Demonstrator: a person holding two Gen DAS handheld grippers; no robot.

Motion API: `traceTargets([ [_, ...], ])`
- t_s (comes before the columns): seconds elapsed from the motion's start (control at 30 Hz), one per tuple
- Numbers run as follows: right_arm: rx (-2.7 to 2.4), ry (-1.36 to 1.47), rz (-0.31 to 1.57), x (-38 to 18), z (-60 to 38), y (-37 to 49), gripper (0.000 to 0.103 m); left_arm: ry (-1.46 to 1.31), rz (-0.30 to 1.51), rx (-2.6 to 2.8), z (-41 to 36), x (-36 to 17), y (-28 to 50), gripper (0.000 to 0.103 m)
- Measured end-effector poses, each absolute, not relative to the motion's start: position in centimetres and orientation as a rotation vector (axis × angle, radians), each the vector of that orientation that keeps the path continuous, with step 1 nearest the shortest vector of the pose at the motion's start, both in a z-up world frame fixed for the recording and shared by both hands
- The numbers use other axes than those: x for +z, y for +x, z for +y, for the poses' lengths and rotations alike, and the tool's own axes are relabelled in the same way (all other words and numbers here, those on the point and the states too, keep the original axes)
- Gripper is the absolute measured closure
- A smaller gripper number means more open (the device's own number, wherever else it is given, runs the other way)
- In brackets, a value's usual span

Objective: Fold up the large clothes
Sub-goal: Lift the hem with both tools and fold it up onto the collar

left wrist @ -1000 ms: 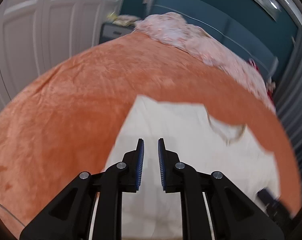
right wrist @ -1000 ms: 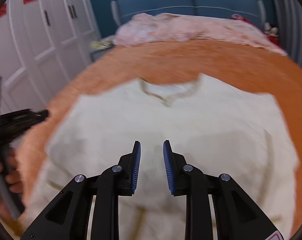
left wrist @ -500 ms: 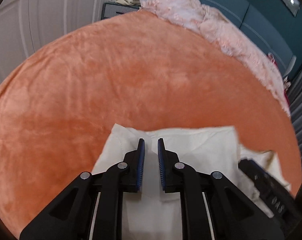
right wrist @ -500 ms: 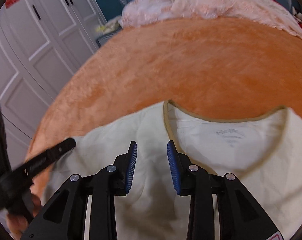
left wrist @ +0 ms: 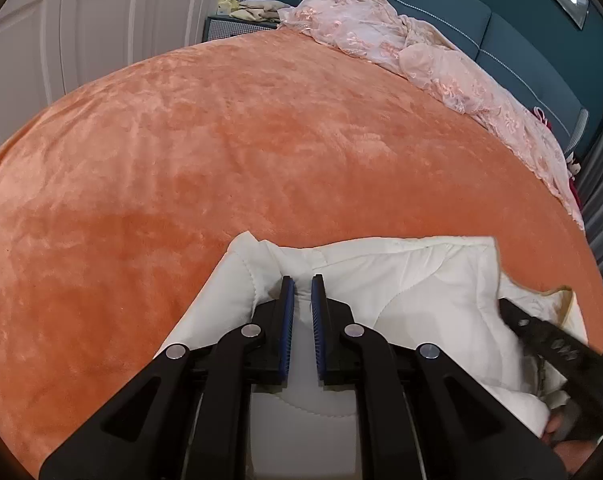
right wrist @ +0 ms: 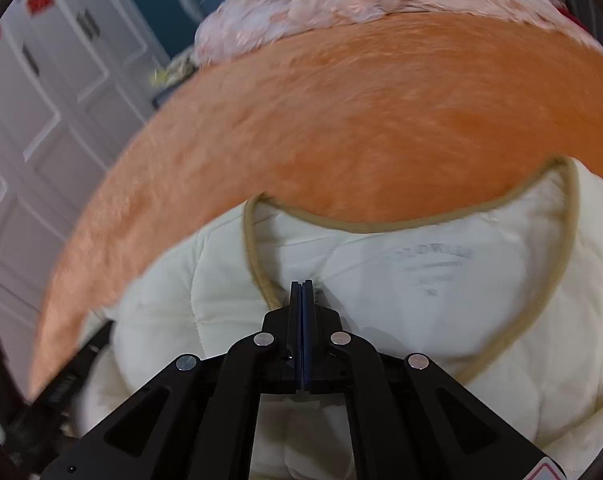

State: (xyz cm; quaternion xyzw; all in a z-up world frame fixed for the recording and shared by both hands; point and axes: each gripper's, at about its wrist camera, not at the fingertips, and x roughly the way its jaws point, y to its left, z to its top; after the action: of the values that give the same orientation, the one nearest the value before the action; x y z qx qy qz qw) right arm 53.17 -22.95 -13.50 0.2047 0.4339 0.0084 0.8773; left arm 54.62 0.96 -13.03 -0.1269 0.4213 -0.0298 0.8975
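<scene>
Our right gripper [right wrist: 301, 285] had just snapped shut at the tan-edged neckline [right wrist: 257, 268] of the cream quilted garment [right wrist: 441, 304]. Our left gripper [left wrist: 302, 280] pinched its shoulder. The garment lay on the orange blanket [left wrist: 229, 152]. Next, we judged, came lifting both corners evenly.

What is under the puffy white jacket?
The white jacket lies on a fuzzy orange blanket, which shows all around it. The part of the blanket right beneath the jacket is covered, so anything else hiding there cannot be seen.
</scene>
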Motion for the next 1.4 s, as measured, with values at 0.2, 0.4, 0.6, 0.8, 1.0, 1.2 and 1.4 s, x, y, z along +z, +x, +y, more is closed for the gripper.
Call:
traceTargets([
  [0.2,-0.064,0.405,0.802,-10.1,-28.4,47.6,0.097,-0.2,0.877,-0.036,0.2,-11.4,54.2,0.094],
  [0.4,-0.223,0.382,0.76,-8.2,-37.0,42.5,0.06,-0.147,0.798,-0.19,-5.8,-5.7,49.9,0.094],
  [0.6,-0.42,0.513,0.74,-9.1,-45.9,39.5,0.054,-0.148,0.84,-0.362,-15.1,-4.8,49.0,0.086],
  [0.8,-0.411,0.633,0.831,-12.8,-49.0,40.3,0.052,-0.162,0.963,-0.435,-22.3,-8.6,50.0,0.057],
  [1.0,-0.379,0.523,0.759,-11.5,-47.8,39.6,0.09,-0.065,1.019,-0.387,-24.8,-13.1,50.8,0.103],
  [1.2,-0.427,0.469,0.841,-14.0,-48.0,40.1,0.088,-0.083,0.996,-0.371,-24.3,-14.2,51.0,0.103],
  [1.4,-0.464,0.433,0.883,-13.1,-47.8,40.3,0.076,-0.114,0.992,-0.369,-23.4,-13.7,50.8,0.103],
])
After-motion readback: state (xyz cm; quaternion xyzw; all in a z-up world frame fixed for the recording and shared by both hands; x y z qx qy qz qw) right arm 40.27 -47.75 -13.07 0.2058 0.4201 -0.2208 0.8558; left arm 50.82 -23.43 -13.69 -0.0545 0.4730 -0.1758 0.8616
